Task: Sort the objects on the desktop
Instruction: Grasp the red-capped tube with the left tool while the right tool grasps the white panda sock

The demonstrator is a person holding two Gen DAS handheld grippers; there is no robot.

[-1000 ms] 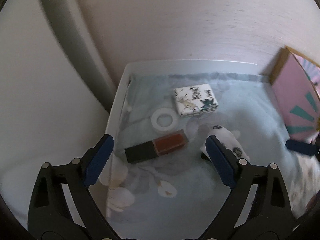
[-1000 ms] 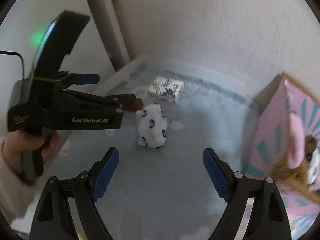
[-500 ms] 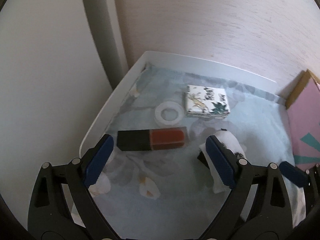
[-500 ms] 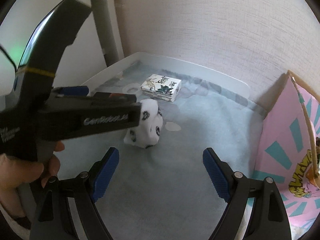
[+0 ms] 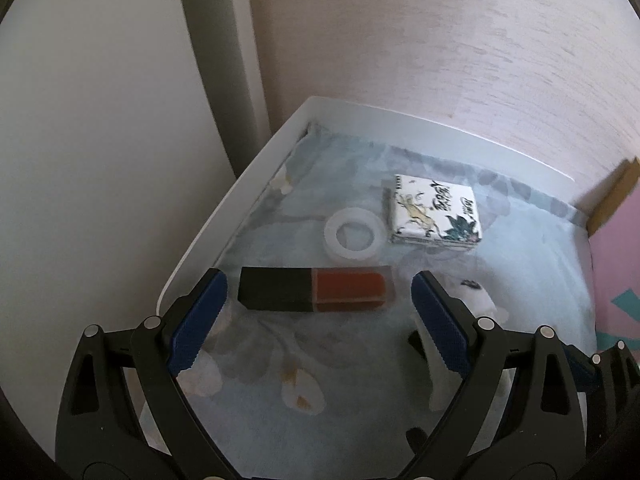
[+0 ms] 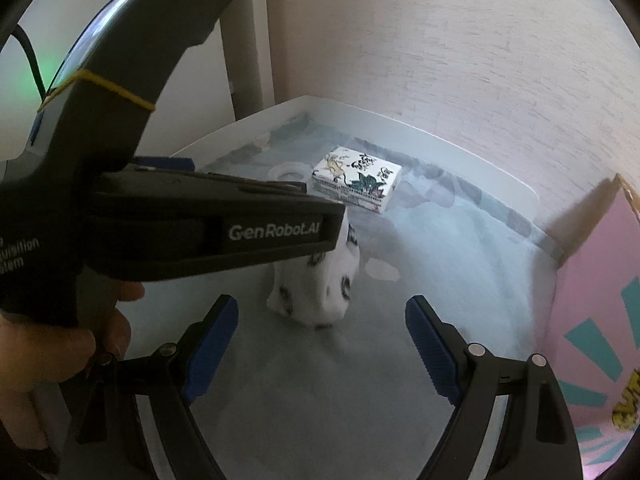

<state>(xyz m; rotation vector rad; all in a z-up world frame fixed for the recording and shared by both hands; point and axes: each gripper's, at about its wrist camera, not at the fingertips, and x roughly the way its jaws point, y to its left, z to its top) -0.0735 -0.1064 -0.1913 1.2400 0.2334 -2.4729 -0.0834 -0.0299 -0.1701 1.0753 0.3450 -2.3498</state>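
A white tray [image 5: 224, 216] lined with a pale floral cloth holds a black-and-red rectangular bottle [image 5: 314, 289], a clear tape ring [image 5: 352, 237], a patterned white box [image 5: 436, 209] and a white spotted bundle [image 5: 482, 304]. My left gripper [image 5: 318, 312] hovers open just in front of the bottle, nothing between its pads. In the right wrist view my right gripper [image 6: 322, 338] stands open in front of the spotted bundle [image 6: 320, 292], apart from it. The box [image 6: 356, 179] lies farther back. The left tool's black body crosses this view and hides the bottle.
A pink carton with teal rays [image 6: 600, 312] stands against the tray's right side. A textured wall rises right behind the tray, and a grey post [image 5: 216, 64] stands at its left corner. A hand [image 6: 60, 344] grips the left tool.
The left view rolled, so the bottle now lies level and nearer the left pads. The right gripper came down toward the spotted bundle, and the left tool's body fills more of its view.
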